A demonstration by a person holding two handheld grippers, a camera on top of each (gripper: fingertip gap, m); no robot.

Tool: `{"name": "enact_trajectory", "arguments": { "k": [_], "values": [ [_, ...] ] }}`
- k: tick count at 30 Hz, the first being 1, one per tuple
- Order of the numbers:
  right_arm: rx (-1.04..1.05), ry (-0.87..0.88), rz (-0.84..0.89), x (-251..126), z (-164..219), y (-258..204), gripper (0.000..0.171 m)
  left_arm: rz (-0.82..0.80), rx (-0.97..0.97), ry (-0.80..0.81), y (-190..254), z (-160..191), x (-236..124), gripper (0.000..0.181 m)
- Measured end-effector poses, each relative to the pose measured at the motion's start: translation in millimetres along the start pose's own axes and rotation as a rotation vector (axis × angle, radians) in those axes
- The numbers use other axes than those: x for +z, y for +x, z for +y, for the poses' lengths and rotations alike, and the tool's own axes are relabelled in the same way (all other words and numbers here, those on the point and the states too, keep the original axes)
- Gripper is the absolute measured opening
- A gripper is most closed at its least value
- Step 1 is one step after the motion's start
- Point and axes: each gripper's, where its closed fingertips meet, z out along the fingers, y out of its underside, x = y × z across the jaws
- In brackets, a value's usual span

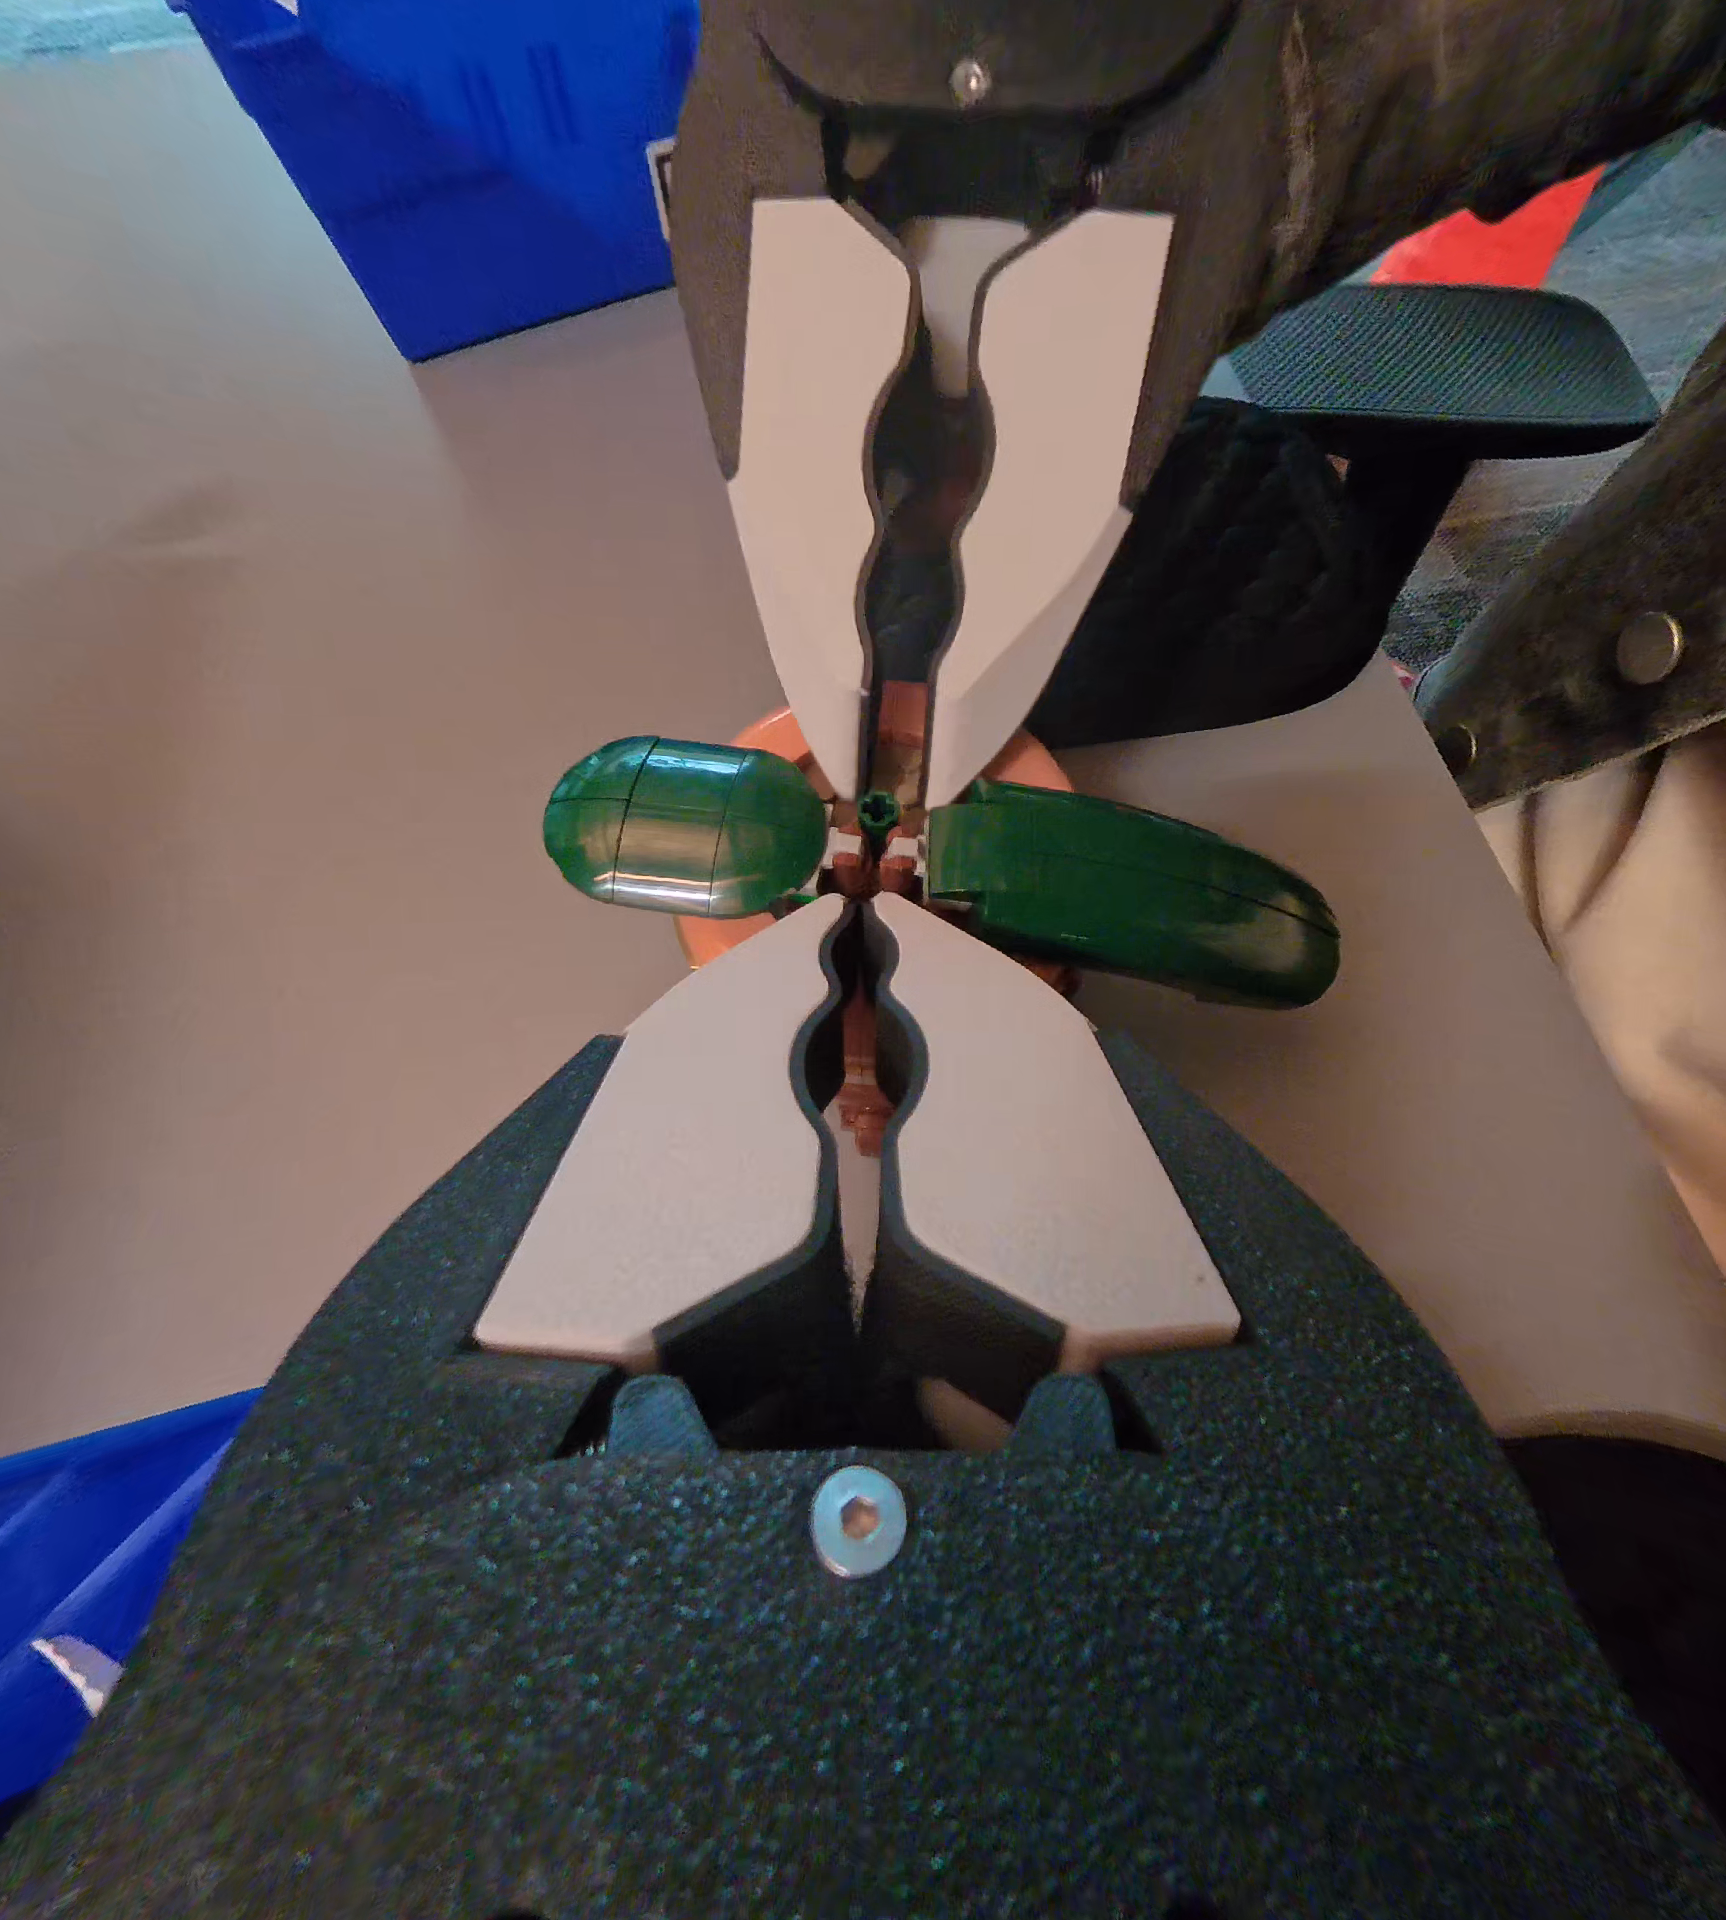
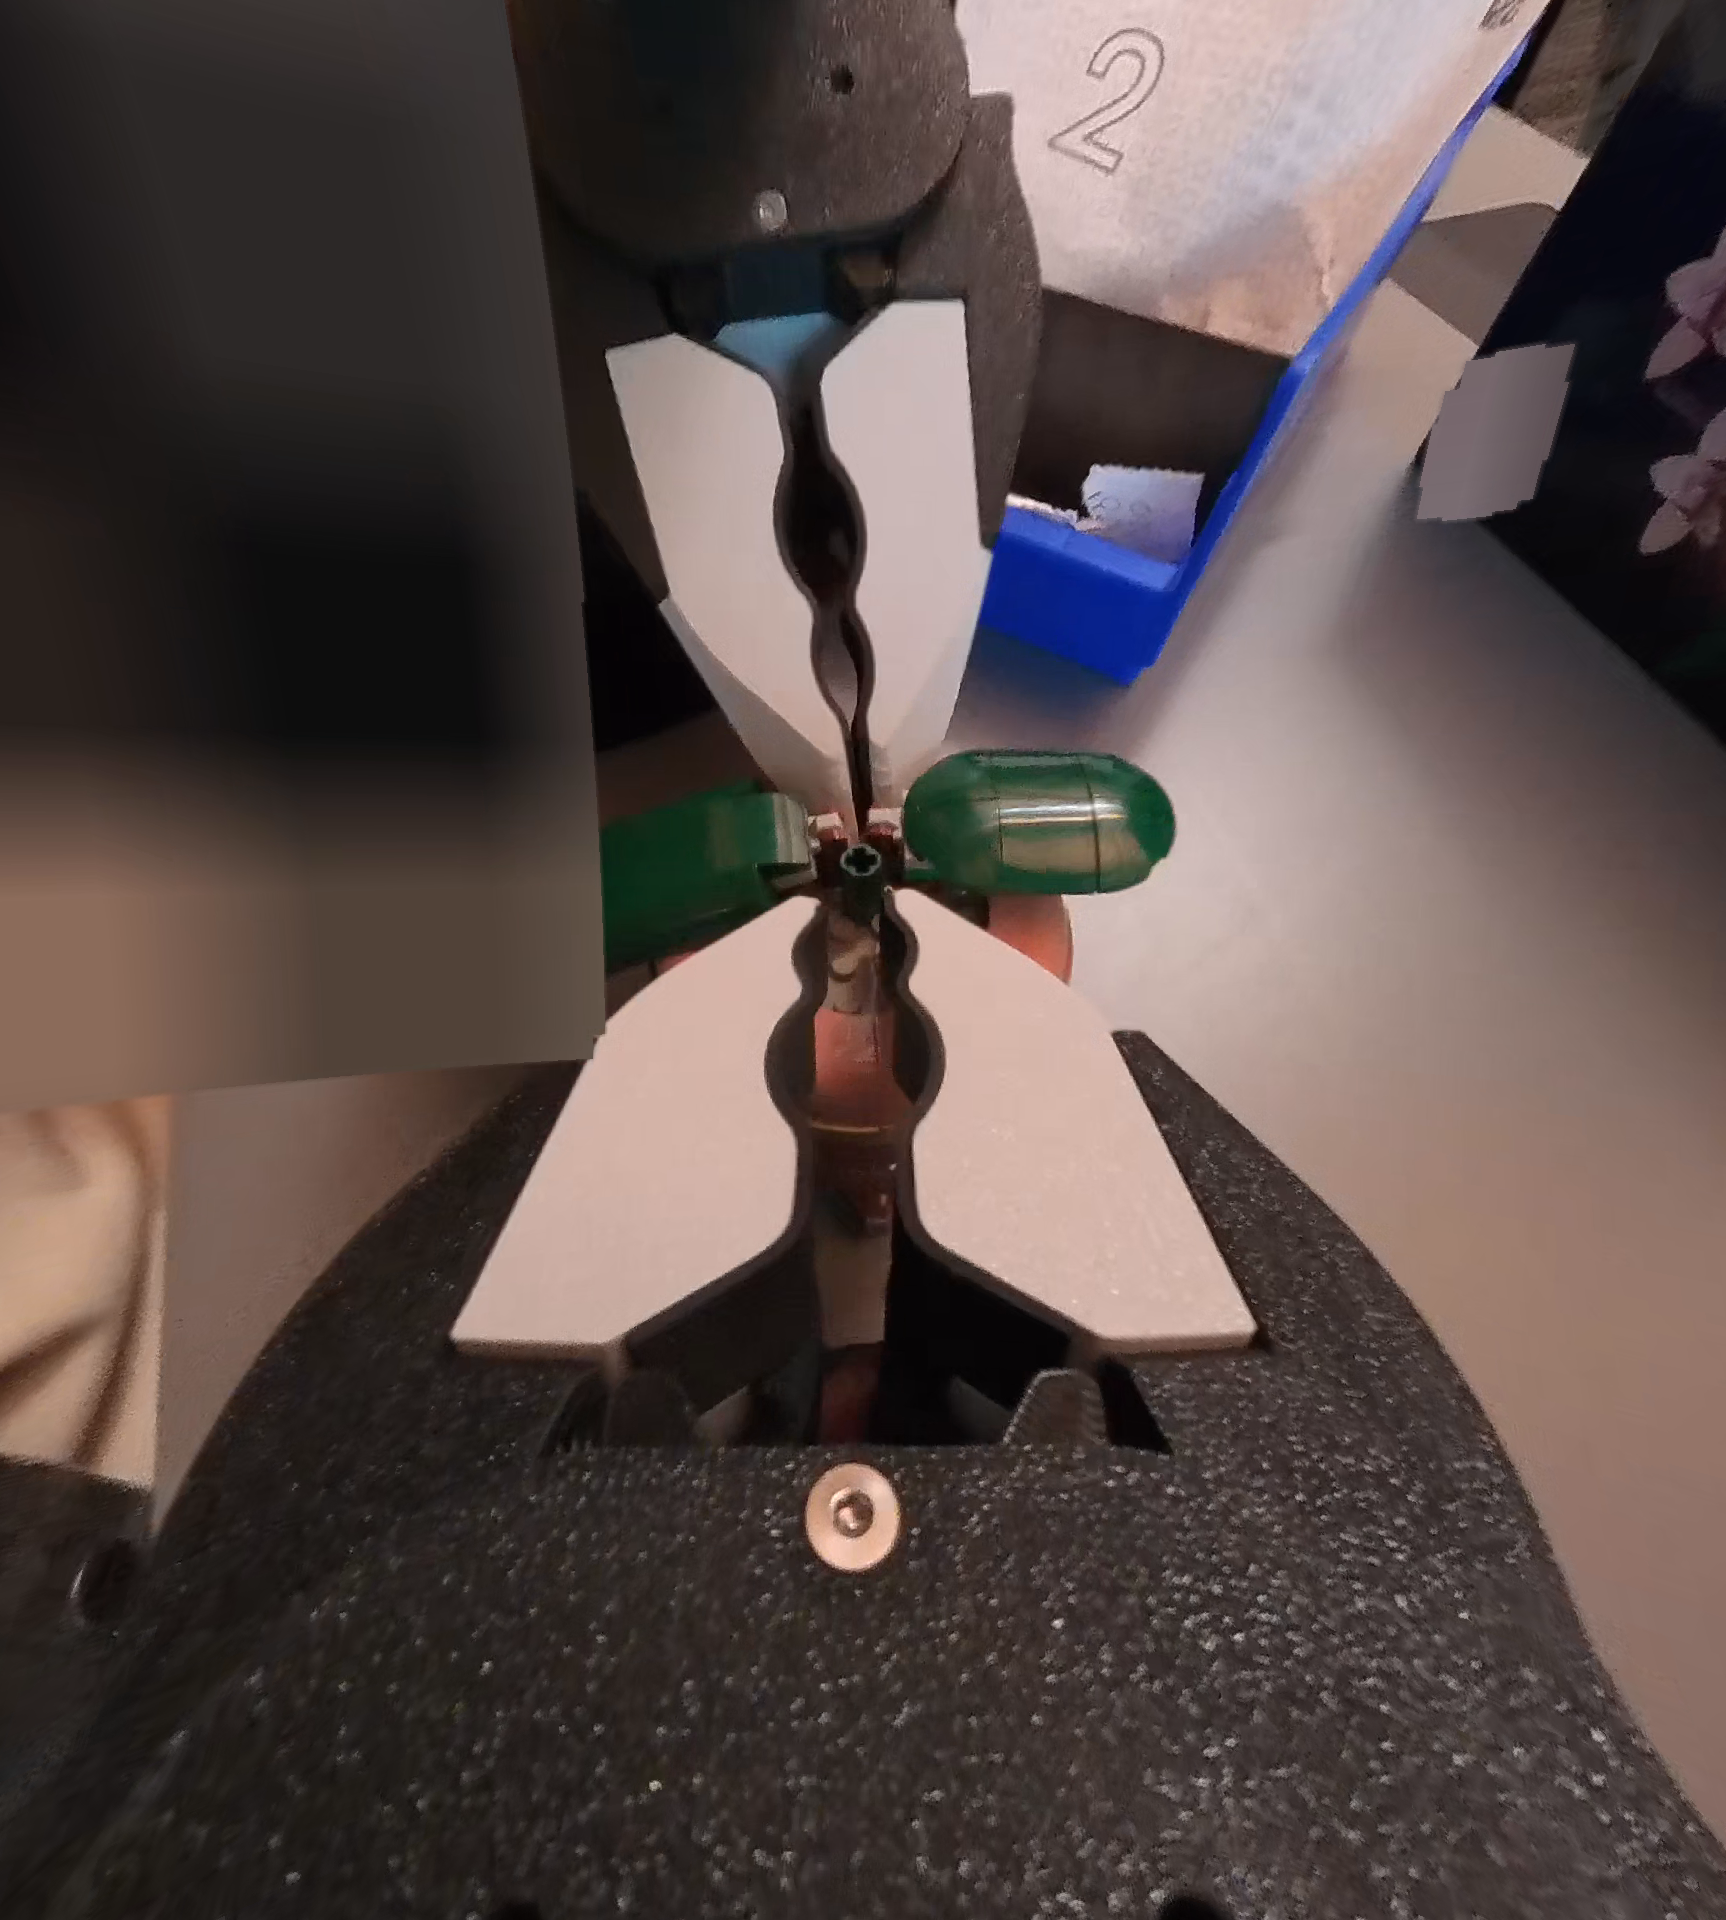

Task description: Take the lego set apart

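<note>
We have the lego set point(image 1: 874, 862) pinched from opposite sides, our left gripper point(image 1: 861, 914) and right gripper point(image 2: 857, 920) both clenched tip to tip on its brown stem, the two green leaves point(image 1: 682, 826) spreading crosswise above the surface point(image 1: 215, 727).

This looks like an office or lab workroom. A plain grey table point(image 1: 163, 623) carries blue plastic storage bins point(image 1: 485, 166), one of them near its far edge, and a black mesh office chair point(image 1: 1410, 364) stands just beside that table.
</note>
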Motion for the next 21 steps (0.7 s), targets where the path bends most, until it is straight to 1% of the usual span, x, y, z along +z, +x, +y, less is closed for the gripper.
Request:
{"name": "enact_trajectory", "arguments": {
  "k": [6, 7, 10, 11, 15, 17, 18, 20, 21],
  "values": [
    [0.002, 0.075, 0.019, 2, -4, 1, 0.006, 0.007, 0.053, 0.009, 1, 0, -1, 0.0],
    [0.004, 0.084, 0.018, 2, -4, 1, 0.006, 0.009, 0.06, 0.016, 1, -1, -3, 0.004],
    [0.014, 0.101, 0.005, 2, -3, 0, 0.006, -0.01, 0.038, 0.043, -5, -1, -10, 0.032],
    [0.012, 0.106, 0.002, 2, -2, 0, 0.006, -0.007, 0.03, 0.053, -6, 0, -10, 0.036],
    [-0.004, 0.12, -0.009, 2, -3, -1, 0.007, 0.002, 0.038, 0.079, -6, -1, -8, 0.037],
    [-0.005, 0.133, -0.029, 2, -3, -2, 0.007, 0.0, 0.072, 0.092, -5, -3, -15, 0.049],
    [0.004, 0.138, -0.033, 2, -3, -2, 0.005, 0.006, 0.082, 0.116, -3, -6, -19, 0.062],
    [0.016, 0.153, -0.041, 1, -3, -2, 0.005, 0.032, 0.095, 0.147, 3, -10, -23, 0.067],
    [0.014, 0.163, -0.05, 0, -5, -3, 0.005, 0.037, 0.108, 0.132, 5, -9, -21, 0.069]
  ]
}}
